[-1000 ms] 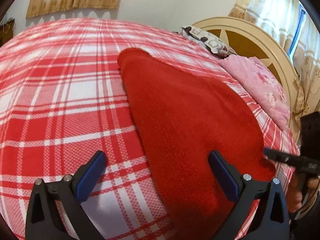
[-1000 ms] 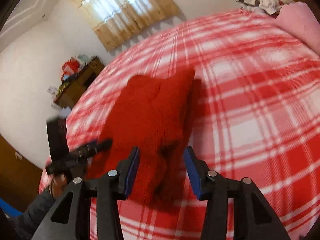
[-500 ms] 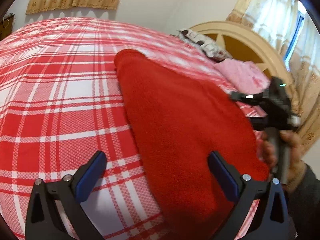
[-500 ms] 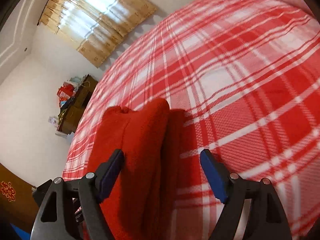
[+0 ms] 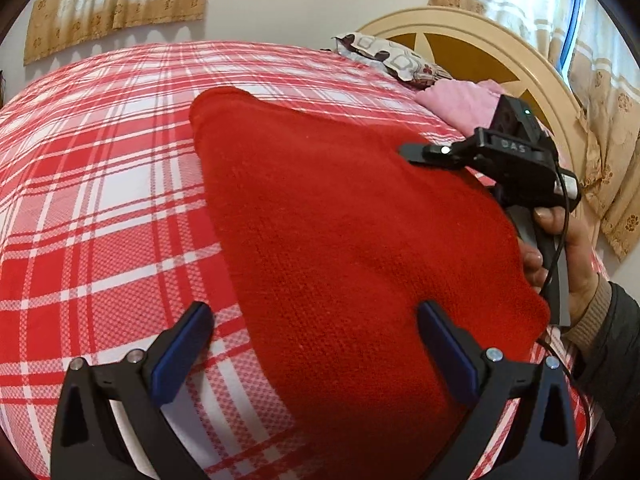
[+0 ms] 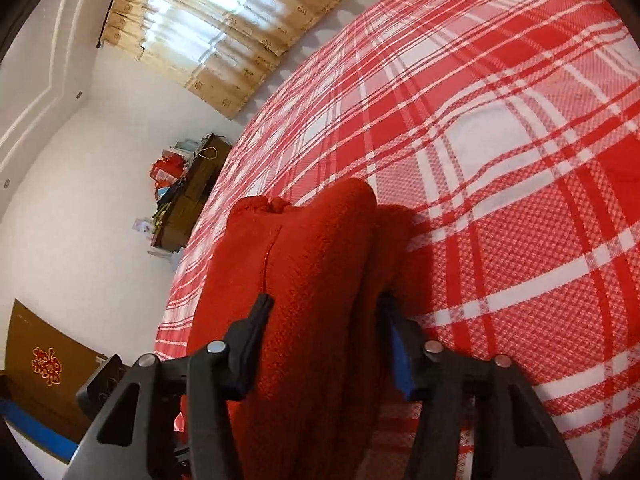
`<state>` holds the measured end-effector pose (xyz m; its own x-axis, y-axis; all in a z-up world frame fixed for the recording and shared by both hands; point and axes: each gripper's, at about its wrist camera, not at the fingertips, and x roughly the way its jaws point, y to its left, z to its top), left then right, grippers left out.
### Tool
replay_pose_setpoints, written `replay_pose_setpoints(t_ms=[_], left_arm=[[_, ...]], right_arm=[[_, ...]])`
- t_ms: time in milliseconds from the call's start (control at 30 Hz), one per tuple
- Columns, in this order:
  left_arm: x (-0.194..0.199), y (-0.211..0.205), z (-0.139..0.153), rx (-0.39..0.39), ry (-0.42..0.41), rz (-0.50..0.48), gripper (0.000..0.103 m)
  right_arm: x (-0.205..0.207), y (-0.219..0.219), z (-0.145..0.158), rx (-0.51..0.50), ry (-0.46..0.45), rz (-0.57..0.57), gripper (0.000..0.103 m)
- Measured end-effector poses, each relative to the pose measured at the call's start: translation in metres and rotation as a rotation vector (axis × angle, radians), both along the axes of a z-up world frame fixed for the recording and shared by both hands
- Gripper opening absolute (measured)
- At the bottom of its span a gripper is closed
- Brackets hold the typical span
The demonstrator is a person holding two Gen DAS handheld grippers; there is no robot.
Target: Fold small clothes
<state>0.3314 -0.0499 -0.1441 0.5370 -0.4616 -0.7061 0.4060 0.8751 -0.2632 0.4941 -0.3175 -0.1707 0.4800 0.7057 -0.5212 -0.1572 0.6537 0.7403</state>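
Observation:
A red knit garment [image 5: 340, 220] lies folded lengthwise on the red-and-white plaid bedspread [image 5: 100, 200]. My left gripper [image 5: 314, 312] hangs open over its near end, the right finger above the knit and the left finger above the plaid. In the right wrist view the garment's thick folded edge [image 6: 312, 248] fills the gap of my right gripper [image 6: 325, 302]. Its jaws are closing, and both pads press into the knit. A hand [image 5: 568, 248] holds that gripper at the garment's right side.
A pink cloth [image 5: 460, 104] and a patterned pillow [image 5: 392, 58] lie by the cream headboard [image 5: 500, 52]. A dark cabinet [image 6: 192, 196] piled with clutter stands against the wall beyond the bed. Plaid bedspread [image 6: 500, 160] stretches to the right of the garment.
The right gripper let go near the garment's corner, opened wide, moved further along its right edge, and closed on the folded edge. The left gripper has stayed in place.

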Motion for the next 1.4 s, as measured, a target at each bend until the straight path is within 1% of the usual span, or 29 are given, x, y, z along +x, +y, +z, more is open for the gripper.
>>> replay_pose_setpoints(t_ms=[100,233,400,567,667,767,833,867,933,967,1033,1133,1233,1400], left_arm=[[0.0,-0.002,0.0,0.006,-0.001,-0.01,0.103],[-0.003,-0.01,0.001,0.034,-0.008,-0.04,0.102],[-0.006,-0.019,0.001,0.054,-0.019,-0.074,0.094],[-0.008,-0.019,0.003,0.051,-0.024,-0.086,0.088],[-0.012,-0.023,0.005,0.071,-0.04,-0.084,0.084],[-0.017,-0.026,0.008,0.089,-0.057,-0.075,0.077],[-0.021,-0.027,0.01,0.097,-0.073,-0.067,0.07],[-0.023,-0.027,0.011,0.1,-0.078,-0.062,0.068],[-0.027,-0.027,0.013,0.108,-0.088,-0.049,0.059],[-0.029,-0.027,0.014,0.11,-0.094,-0.044,0.056],[-0.032,-0.026,0.018,0.117,-0.102,-0.032,0.048],[-0.036,-0.022,0.023,0.121,-0.093,-0.026,0.043],[-0.045,-0.018,0.028,0.131,-0.087,-0.032,0.04],[-0.065,-0.009,0.034,0.139,-0.086,-0.032,0.039]], right_arm=[[-0.003,0.0,-0.001,0.001,0.002,0.004,0.047],[-0.004,0.003,-0.001,-0.011,0.0,0.005,0.047],[-0.001,0.007,-0.002,-0.009,-0.002,0.015,0.041],[-0.001,0.008,-0.003,-0.005,-0.006,0.019,0.041],[-0.001,0.008,-0.003,-0.006,-0.009,0.018,0.04],[-0.006,0.011,0.001,-0.022,-0.039,0.026,0.034],[-0.01,0.014,0.005,-0.036,-0.065,0.033,0.033],[-0.011,0.014,0.006,-0.035,-0.073,0.033,0.032],[-0.014,0.013,0.008,-0.032,-0.085,0.027,0.031],[-0.016,0.014,0.01,-0.034,-0.094,0.026,0.031],[-0.022,0.016,0.015,-0.041,-0.113,0.025,0.03],[-0.034,0.022,0.019,-0.027,-0.122,0.023,0.03],[-0.049,0.029,0.024,-0.003,-0.136,0.027,0.03],[-0.078,0.048,0.027,0.004,-0.15,0.041,0.03]])
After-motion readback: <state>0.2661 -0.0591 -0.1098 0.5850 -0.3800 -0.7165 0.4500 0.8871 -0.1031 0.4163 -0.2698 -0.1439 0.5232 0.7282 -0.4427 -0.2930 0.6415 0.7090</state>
